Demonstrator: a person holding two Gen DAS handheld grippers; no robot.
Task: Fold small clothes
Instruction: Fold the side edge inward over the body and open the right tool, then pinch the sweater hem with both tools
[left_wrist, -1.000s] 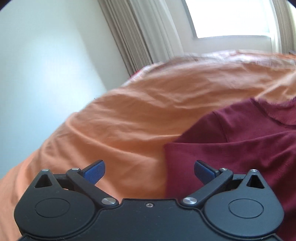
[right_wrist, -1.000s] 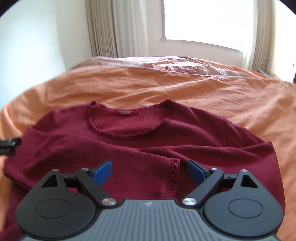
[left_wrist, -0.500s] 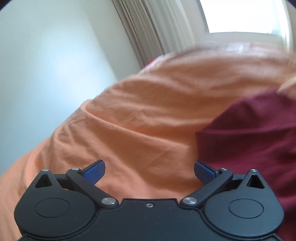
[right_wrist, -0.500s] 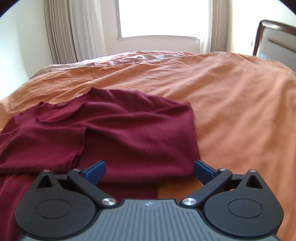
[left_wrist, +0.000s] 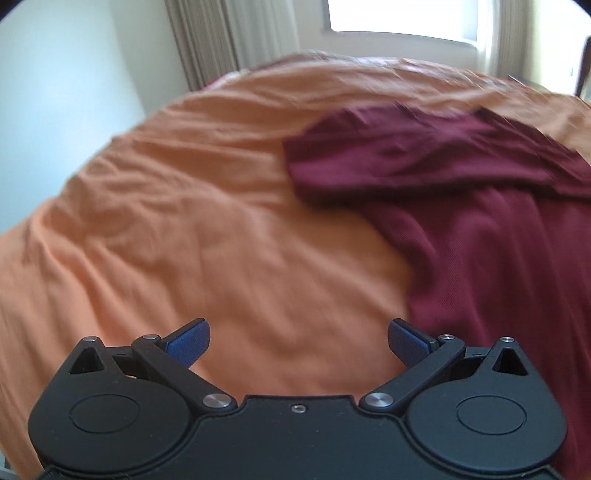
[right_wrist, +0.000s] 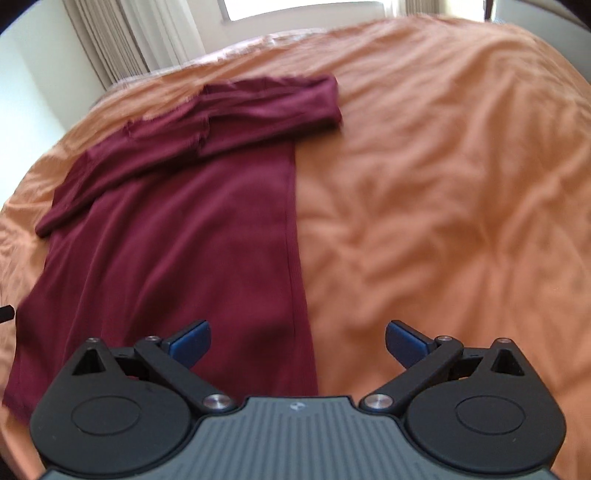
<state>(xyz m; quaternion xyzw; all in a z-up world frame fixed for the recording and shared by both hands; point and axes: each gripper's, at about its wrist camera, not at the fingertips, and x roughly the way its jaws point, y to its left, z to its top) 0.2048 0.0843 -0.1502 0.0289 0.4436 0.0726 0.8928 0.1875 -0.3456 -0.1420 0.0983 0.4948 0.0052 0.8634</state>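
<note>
On orange bedspread (right_wrist: 443, 184), unlabelled maroon top (right_wrist: 177, 229).

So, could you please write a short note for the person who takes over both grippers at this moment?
Left gripper: open, empty, over bare bedspread, just left of the shirt's edge.
Right gripper: open, empty, over the shirt's right side edge near the hem.
Shirt: dark red, flat on the orange bedspread.
Done: both sleeves lie folded across the chest.
Left: the body is still full length; probably fold it up from the hem and then tidy it.
</note>
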